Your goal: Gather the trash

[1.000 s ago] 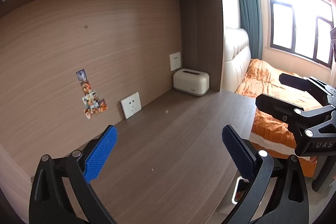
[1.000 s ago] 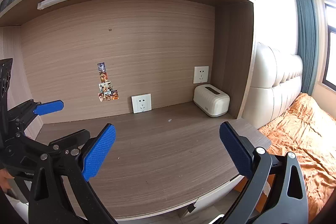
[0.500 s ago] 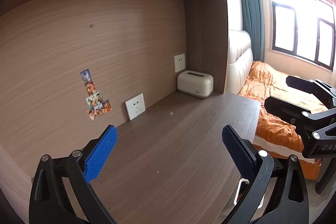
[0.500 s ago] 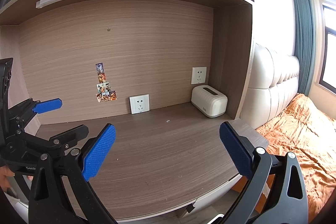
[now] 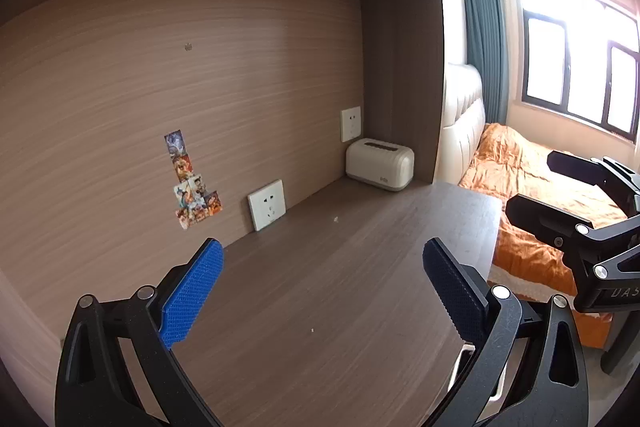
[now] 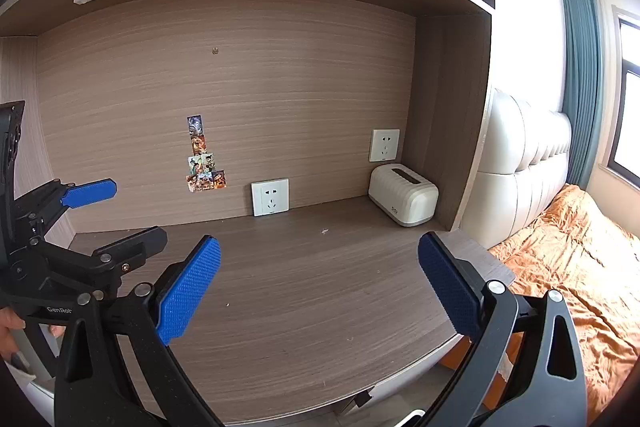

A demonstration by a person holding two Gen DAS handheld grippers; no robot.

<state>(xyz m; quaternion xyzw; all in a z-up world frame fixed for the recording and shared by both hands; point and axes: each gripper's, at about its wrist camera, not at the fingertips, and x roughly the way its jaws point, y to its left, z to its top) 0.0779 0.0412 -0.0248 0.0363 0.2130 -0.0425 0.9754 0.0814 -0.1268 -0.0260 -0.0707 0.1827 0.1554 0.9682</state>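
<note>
My left gripper (image 5: 322,291) hovers above the desk (image 5: 320,267), its blue pads (image 5: 192,295) spread wide with nothing between them; held level and high, it surveys the whole surface rather than committing to a grasp. On the back panel to its left hangs a column of stickers (image 5: 192,183), fixed decoration and, in my judgement, not trash. Moving rightward, a wall socket (image 5: 266,204) sits just above the desk line. The only candidates for collection are two tiny pale scraps: a speck (image 5: 311,329) between my left pads' line of sight, and a crumb (image 5: 335,218) farther back, between the socket and the tissue box (image 5: 379,165); what either one is made of I cannot tell. The tissue box stands in the rear right corner, apart from both scraps. No bin is identifiable; only a white-rimmed edge shows below the desk front.

My right gripper (image 6: 318,287) is likewise spread and empty, poised beside the left over the desk's right half; the same crumb (image 6: 325,231) lies ahead of it. Beyond the desk's right end lies the bed (image 6: 568,267), outside the work area.
</note>
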